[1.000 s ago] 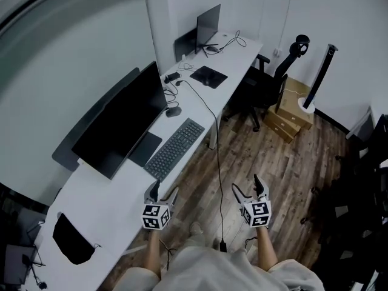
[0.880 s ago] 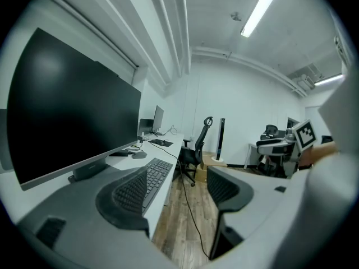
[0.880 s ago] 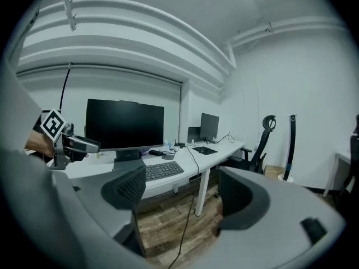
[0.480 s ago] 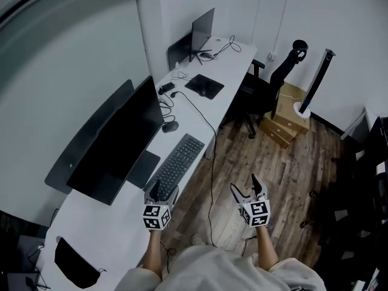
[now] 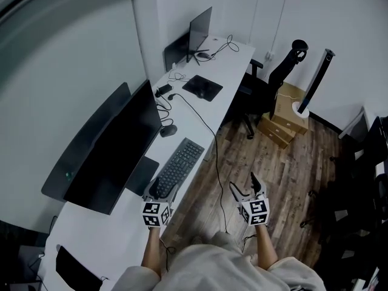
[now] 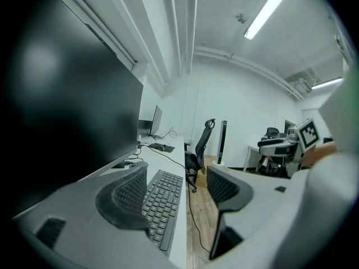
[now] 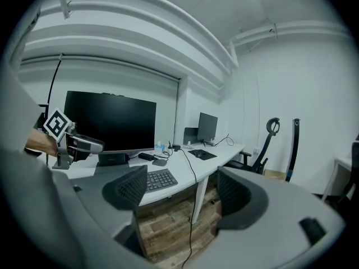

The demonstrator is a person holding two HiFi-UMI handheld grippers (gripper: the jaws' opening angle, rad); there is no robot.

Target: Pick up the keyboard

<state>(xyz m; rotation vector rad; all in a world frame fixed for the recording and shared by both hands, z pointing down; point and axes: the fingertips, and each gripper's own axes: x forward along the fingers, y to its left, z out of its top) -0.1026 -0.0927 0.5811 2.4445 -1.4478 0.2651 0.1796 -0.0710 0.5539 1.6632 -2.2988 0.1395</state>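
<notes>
A dark keyboard (image 5: 177,167) lies on the long white desk (image 5: 200,111), in front of a big black monitor (image 5: 112,147). My left gripper (image 5: 162,190) hovers open at the keyboard's near end, just above the desk edge; in the left gripper view the keyboard (image 6: 164,199) runs away between and below the jaws of the left gripper (image 6: 176,198). My right gripper (image 5: 248,187) is open over the wooden floor, to the right of the desk, holding nothing. In the right gripper view the keyboard (image 7: 160,179) shows past the left jaw of the right gripper (image 7: 182,192).
A mouse (image 5: 168,130) and a cable (image 5: 209,138) lie beyond the keyboard. Farther along are a mouse pad (image 5: 202,86) and a second monitor (image 5: 200,26). An office chair (image 5: 270,83) and cardboard boxes (image 5: 282,121) stand on the floor at right.
The view has moved forward along the desk. My left gripper now sits at the keyboard's near end, closer than before. The right gripper keeps its place over the floor.
</notes>
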